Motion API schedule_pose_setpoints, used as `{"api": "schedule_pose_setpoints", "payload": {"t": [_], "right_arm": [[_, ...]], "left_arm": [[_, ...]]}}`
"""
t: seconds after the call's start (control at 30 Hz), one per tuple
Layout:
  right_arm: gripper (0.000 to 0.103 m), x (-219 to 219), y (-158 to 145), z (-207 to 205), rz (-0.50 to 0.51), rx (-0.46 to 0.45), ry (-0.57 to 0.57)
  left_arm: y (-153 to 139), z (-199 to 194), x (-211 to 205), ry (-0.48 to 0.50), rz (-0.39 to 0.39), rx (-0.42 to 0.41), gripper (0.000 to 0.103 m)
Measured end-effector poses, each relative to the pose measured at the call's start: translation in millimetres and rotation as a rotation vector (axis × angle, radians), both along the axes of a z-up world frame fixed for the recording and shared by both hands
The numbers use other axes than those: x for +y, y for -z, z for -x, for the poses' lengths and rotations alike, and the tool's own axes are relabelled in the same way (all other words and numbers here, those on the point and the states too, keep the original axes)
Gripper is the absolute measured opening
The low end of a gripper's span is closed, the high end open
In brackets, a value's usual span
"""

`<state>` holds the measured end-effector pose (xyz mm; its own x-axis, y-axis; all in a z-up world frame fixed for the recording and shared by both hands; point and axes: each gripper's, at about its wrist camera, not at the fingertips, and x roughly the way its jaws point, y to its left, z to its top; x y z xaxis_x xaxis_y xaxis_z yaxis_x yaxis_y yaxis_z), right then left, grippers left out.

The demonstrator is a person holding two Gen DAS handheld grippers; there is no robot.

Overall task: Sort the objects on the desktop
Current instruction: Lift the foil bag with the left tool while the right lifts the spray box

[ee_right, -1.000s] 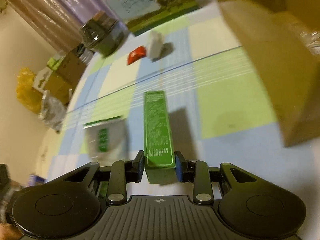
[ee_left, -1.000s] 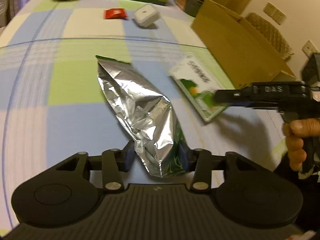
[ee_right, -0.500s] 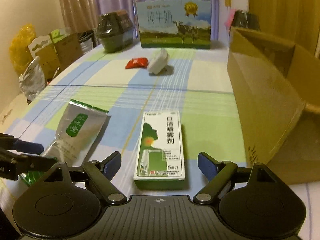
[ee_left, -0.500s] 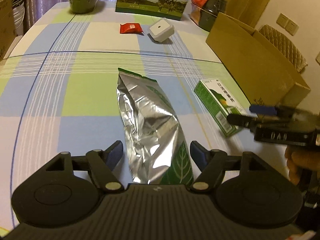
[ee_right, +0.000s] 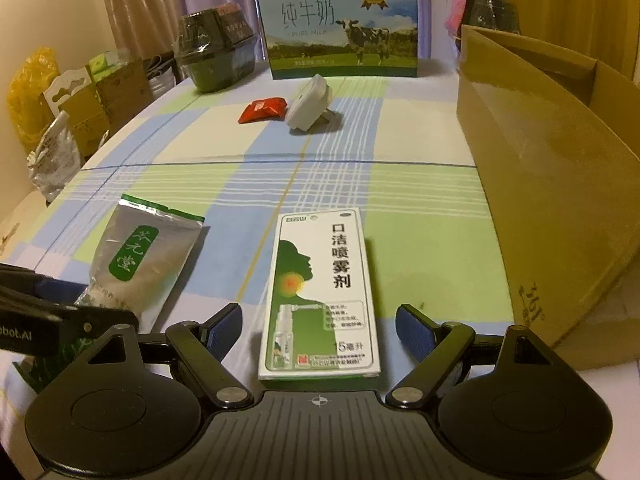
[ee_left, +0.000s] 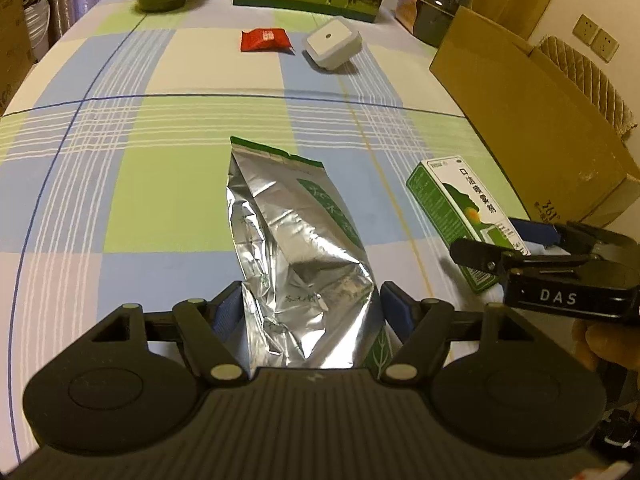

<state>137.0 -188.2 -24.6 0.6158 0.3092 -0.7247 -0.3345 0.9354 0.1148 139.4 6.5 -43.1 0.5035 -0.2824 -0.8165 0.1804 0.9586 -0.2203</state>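
Green-white box (ee_right: 320,300) marked 口洁喷雾剂 between spread right gripper (ee_right: 319,330) pads, untouched; foil pouch (ee_left: 296,256) within spread left gripper (ee_left: 311,312); "PURE MILK" carton (ee_right: 340,28) behind

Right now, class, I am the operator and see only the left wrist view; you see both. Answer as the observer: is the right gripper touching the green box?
Observer: No. The right gripper is open. Both pads stand clear of the spray box, which lies flat between them.
Operator: Does the white plug show its prongs?
Observer: Yes. The white plug is tilted, with a prong showing underneath.
Operator: What stands beyond the table's left edge?
Observer: A yellow bag and, nearer, a crinkled foil bag.
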Motion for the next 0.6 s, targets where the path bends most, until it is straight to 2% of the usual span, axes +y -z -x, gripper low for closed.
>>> {"api": "schedule_pose_setpoints", "payload": {"t": [0.03, 0.1, 0.3, 0.6], "right_arm": [[0.081, 2, 0, -1, 0.006, -0.005, -0.005], [0.081, 4, 0, -2, 0.017, -0.012, -0.010], [0.081, 11, 3, -4, 0.062, -0.020, -0.019], [0.055, 14, 7, -2, 0.097, -0.016, -0.031]], "left_arm": [[0, 1, 0, 0.007, 0.002, -0.001, 0.061], [-2, 2, -1, 0.020, 0.002, -0.009, 0.058], [0, 0, -1, 0.015, 0.014, -0.006, 0.060], [1, -6, -12, 0.028, -0.026, -0.009, 0.065]]}}
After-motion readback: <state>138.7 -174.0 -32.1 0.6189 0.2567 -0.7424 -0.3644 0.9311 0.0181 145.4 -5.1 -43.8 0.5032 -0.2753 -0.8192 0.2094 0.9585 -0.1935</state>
